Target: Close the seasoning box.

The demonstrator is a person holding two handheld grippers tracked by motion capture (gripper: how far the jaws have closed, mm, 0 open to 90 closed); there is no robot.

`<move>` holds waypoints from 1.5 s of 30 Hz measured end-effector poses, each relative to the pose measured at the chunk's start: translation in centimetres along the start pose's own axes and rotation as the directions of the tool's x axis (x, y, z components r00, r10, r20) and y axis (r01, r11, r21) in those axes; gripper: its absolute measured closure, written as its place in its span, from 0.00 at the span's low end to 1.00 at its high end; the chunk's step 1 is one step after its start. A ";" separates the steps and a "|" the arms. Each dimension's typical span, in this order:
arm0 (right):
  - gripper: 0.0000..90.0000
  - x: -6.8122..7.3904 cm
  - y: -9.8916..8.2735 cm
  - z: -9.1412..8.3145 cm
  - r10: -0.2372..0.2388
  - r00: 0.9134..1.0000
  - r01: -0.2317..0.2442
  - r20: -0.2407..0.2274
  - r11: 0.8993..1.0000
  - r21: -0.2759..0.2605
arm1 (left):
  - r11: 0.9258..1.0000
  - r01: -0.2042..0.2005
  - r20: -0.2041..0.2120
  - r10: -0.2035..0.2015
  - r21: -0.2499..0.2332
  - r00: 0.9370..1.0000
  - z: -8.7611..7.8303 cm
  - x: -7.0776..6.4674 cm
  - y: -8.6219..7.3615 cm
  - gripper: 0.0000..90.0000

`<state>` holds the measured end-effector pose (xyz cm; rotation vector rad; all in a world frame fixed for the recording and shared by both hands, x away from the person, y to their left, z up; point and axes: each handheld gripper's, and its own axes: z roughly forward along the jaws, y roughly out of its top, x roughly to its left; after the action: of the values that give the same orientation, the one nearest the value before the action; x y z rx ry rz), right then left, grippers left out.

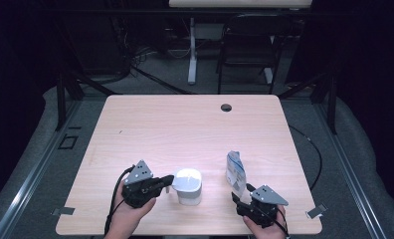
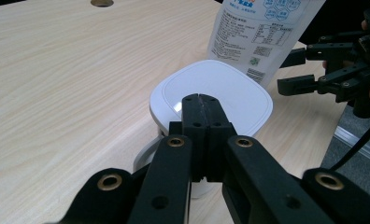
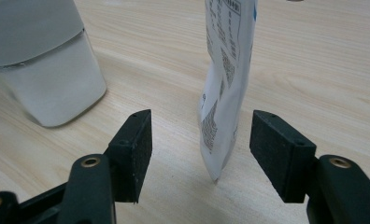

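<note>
High view has a person's two forearms coming in from the near edge of a pale wooden table [image 1: 185, 119], each hand holding a hand-held gripper. Left hand-held gripper [image 1: 169, 180] sits near the front left of the table, its tip right up against the left side of a white lidded container [image 1: 189, 186]. From the left gripper view, that hand-held gripper [image 2: 202, 99] has its jaws pressed flat together with nothing between them, and the tips sit over the near edge of the container's lid [image 2: 220, 93]; whether they actually touch the lid is hard to tell.

Over on the right, a white pouch with blue print [image 1: 235, 169] stands upright on the table, just right of the container and a bit apart from it. Right hand-held gripper [image 1: 246, 191] is at the pouch's near side. Right gripper view shows it clearly: that hand-held gripper [image 3: 202, 135] is wide open, with the pouch [image 3: 225, 84] standing edge-on between the two pads, a gap on each side, no contact. The container [image 3: 43, 65] shows up at the left of that view, a little blurry.

Far end of the table has a small round cable hole [image 1: 226, 107], and a dark chair [image 1: 247, 45] stands on the floor beyond it.
</note>
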<state>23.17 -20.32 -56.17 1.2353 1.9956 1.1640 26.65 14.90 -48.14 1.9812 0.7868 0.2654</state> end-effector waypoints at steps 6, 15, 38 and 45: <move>0.43 0.0 0.0 0.0 0.001 1.000 -0.001 -0.003 1.000 -0.001 | 1.000 0.005 -0.002 -0.005 0.001 1.000 -0.2 0.1 0.1 1.00; 0.43 0.1 0.0 0.0 0.000 1.000 0.000 -0.008 1.000 -0.005 | 1.000 0.021 -0.025 -0.021 -0.003 0.999 -1.1 0.6 -0.5 1.00; 0.43 0.1 0.1 -0.1 0.001 1.000 -0.001 -0.002 1.000 -0.006 | 0.995 0.095 -0.110 -0.092 0.017 0.990 -2.9 3.4 -3.8 1.00; 0.43 0.1 0.1 -0.1 -0.003 1.000 0.003 0.000 1.000 -0.002 | 0.993 0.121 -0.137 -0.118 0.010 0.983 -3.4 4.6 -5.0 1.00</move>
<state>23.07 -20.27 -56.06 1.2311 1.9952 1.1648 26.43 21.81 -51.20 1.9394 0.9957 0.3264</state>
